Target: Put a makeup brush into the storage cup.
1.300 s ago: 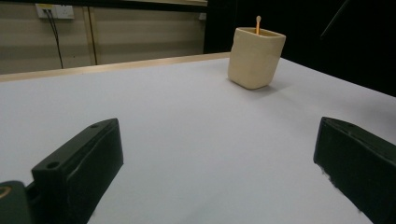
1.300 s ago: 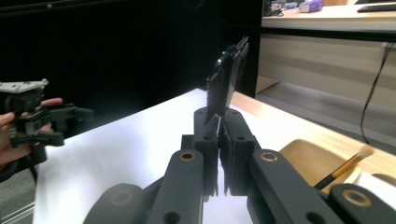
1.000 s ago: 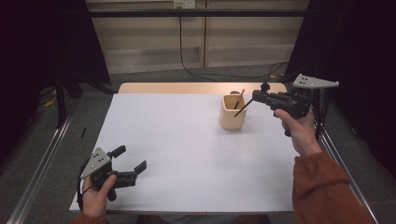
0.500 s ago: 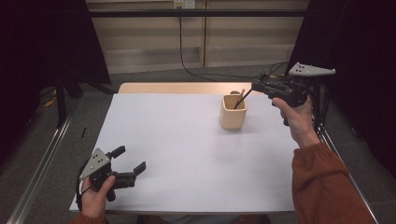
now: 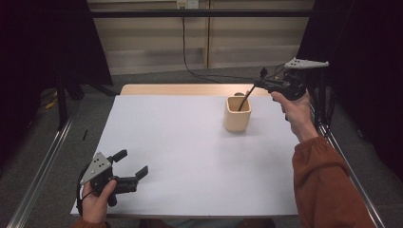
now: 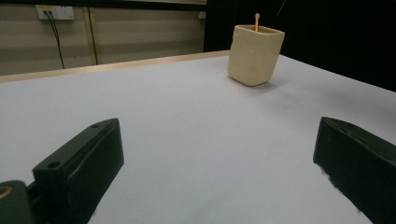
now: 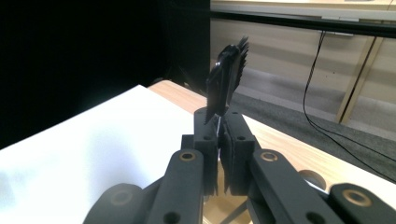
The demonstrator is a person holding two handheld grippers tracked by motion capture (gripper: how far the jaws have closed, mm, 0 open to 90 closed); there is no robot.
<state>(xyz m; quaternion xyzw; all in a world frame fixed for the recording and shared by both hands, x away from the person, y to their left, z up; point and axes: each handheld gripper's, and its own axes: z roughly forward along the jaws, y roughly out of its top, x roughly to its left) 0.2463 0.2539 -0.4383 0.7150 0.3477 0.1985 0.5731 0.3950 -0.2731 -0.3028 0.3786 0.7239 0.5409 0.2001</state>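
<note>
Right tongs (image 5: 259, 85) clamp black brush (image 7: 226, 77), handle tip in beige cup (image 5: 237, 114) near desk's far right edge | left tongs (image 5: 130, 166) wide, near-left corner | lower straight, release late.

A lab-like recording booth: black curtains (image 5: 57, 42) hang on both sides of a white-topped table (image 5: 180, 156), metal floor rails (image 5: 40, 171) run beside it, and behind it a cable (image 5: 190, 57) drops from a wall socket (image 5: 187, 4).

Left tongs (image 5: 129, 166) low at near-left, jaws spread wide, right tongs (image 5: 259, 84) raised at far right, jaws clamped together
</note>
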